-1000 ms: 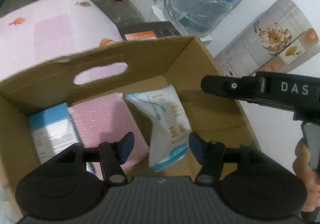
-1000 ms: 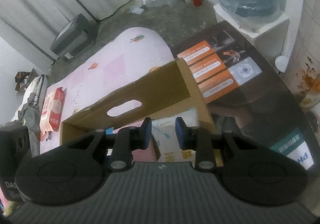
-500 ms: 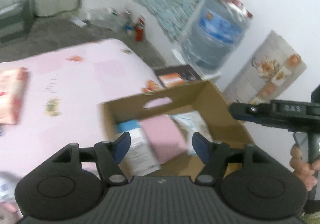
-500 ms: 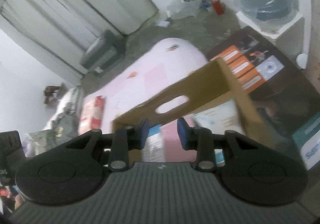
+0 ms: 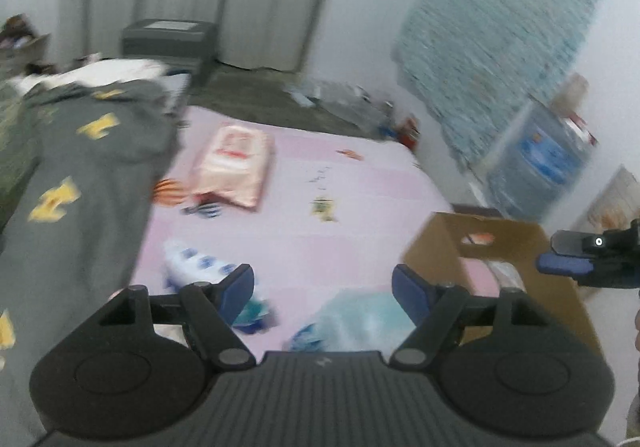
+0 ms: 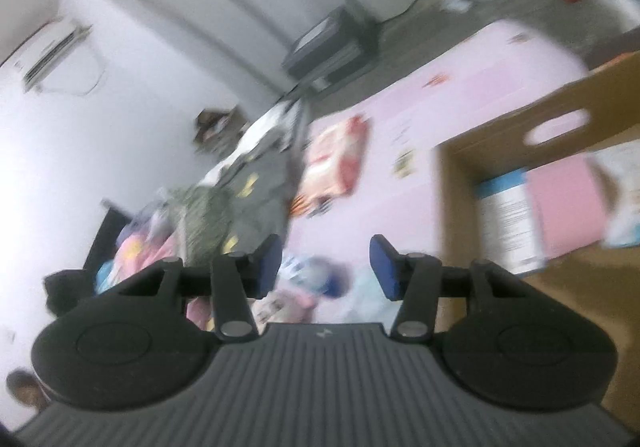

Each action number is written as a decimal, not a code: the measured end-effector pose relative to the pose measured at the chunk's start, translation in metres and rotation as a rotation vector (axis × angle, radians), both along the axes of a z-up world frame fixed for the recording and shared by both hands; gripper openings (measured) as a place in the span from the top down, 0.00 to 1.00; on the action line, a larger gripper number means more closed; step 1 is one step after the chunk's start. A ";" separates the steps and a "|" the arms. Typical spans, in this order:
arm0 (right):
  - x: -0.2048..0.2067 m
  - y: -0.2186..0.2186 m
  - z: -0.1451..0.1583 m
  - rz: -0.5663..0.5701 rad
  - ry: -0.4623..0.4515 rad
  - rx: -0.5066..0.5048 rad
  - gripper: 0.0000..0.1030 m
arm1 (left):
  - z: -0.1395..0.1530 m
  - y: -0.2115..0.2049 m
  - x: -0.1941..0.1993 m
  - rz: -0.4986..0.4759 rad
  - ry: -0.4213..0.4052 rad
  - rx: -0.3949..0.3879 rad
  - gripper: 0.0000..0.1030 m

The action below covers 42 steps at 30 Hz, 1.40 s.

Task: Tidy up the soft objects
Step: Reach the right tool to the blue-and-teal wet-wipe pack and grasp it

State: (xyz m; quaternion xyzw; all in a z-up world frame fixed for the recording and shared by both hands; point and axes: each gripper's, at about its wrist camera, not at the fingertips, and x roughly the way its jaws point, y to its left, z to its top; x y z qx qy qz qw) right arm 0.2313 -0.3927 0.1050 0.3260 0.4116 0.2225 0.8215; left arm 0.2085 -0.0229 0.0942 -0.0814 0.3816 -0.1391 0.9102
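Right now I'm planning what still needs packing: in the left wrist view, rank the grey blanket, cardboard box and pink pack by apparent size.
1. Grey blanket, clearly largest.
2. Cardboard box, partly hidden by the gripper.
3. Pink pack, though it lies farther off, so its true size is unsure.

Both wrist views overlook the pink bed [image 5: 360, 215].

Both handheld units match: left gripper [image 5: 323, 289] and right gripper [image 6: 323, 265] each have a ribbed dark-grey housing, two round black discs, black link arms with silver pivot screws [image 5: 233, 358], and blue finger pads [image 6: 383, 265].
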 end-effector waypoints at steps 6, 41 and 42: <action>0.035 0.087 -0.018 0.158 0.105 -0.009 0.52 | -0.034 0.051 -0.016 0.155 0.011 -0.028 0.26; 0.230 0.184 -0.178 0.296 0.388 -0.223 0.62 | -0.105 0.063 0.098 0.169 0.234 -0.118 0.50; 0.231 0.177 -0.180 0.280 0.397 -0.206 0.61 | -0.109 0.058 0.103 0.158 0.257 -0.133 0.50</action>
